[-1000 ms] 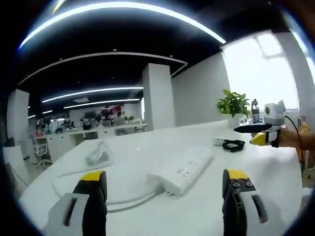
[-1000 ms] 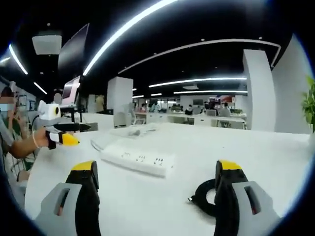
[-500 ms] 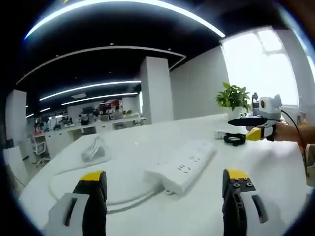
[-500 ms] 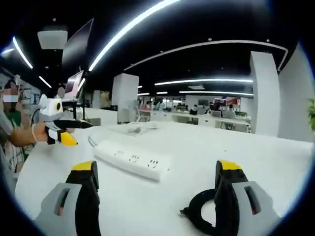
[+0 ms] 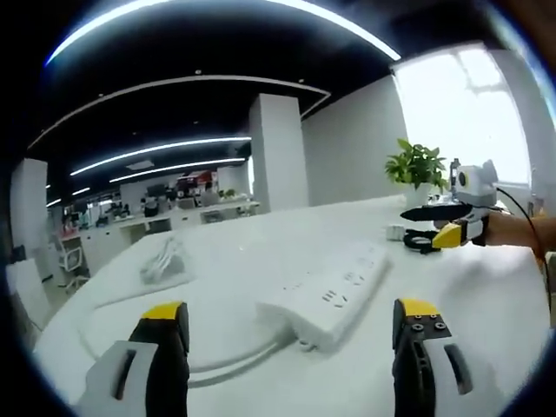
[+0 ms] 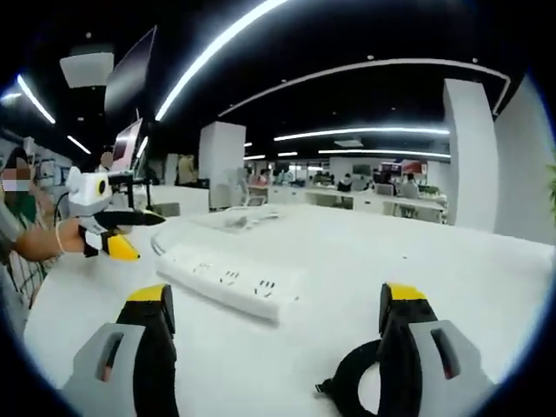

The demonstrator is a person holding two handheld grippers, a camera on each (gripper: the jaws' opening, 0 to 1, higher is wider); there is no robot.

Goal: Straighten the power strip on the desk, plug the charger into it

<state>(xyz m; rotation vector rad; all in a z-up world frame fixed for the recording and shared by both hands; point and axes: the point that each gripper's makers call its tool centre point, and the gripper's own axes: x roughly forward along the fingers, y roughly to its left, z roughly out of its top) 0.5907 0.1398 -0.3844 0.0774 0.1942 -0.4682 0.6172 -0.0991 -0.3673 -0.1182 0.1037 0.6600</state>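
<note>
Power strip: the power strip (image 5: pixel 334 291) lies flat on the white desk (image 5: pixel 486 313), well in from its edges and skewed to my line of sight; in the right gripper view (image 6: pixel 228 280) it sits ahead and left of my right jaws.
Strip's make: long white plastic bar, rounded corners, glossy, with rows of sockets on its top face.
How it should handle: I judge it rigid and fairly light, likely to slide on this smooth desk, so a push at one end should turn it.
Where I'd grip: across the narrow width near one end, away from the sockets.
Its cord: a white cord (image 5: pixel 228 358) curves from the near end toward the desk's near edge; soft, and it may drag as the strip turns.
Charger: a black coiled cable (image 6: pixel 347 388) lies right at my right jaws; across the desk it shows as a dark loop (image 5: pixel 423 239). Limp, rubbery; the plug body I cannot make out.
Left gripper (image 5: pixel 287 326): jaws wide apart, holding nothing.
Right gripper (image 6: pixel 278 308): jaws wide apart, nothing clamped, the coil beside the right-hand jaw.
</note>
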